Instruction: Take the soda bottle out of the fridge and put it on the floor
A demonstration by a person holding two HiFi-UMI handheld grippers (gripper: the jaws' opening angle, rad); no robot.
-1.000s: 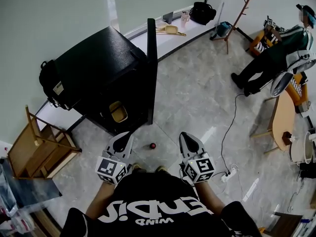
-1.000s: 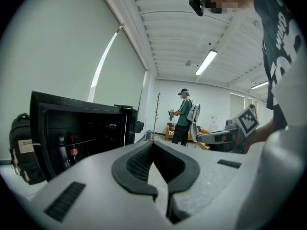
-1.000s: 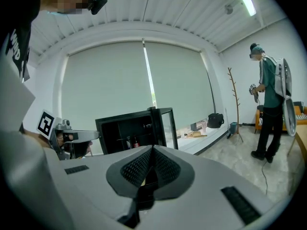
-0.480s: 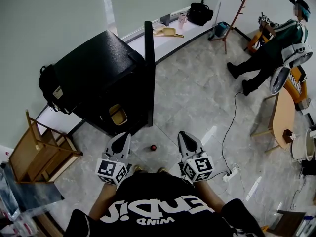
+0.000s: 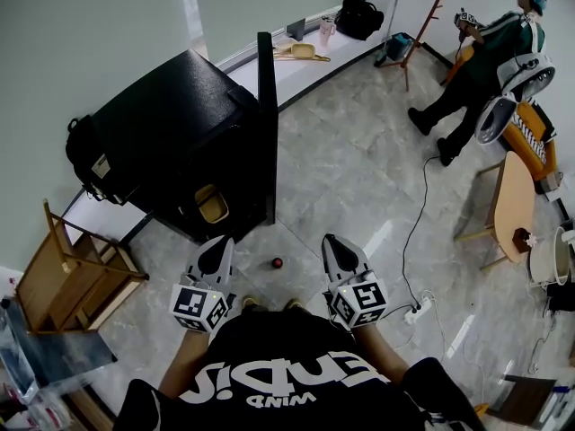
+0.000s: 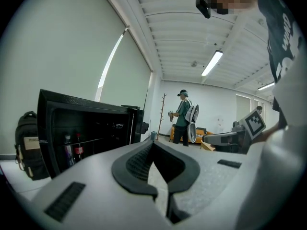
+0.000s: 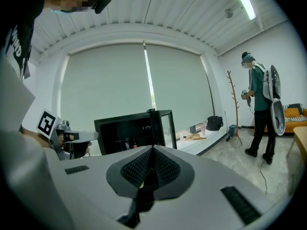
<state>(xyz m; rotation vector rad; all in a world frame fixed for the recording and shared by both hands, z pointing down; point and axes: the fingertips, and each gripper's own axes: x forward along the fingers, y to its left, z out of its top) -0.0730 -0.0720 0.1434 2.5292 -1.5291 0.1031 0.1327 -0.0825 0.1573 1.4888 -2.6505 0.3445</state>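
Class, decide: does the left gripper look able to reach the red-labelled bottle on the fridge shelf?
Likely yes: the fridge door stands open, nothing blocks the bottle, but the left gripper is shut, short of it.

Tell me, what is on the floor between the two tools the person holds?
In the head view, a small red round thing lies between the left tool and the right tool; too small to identify.
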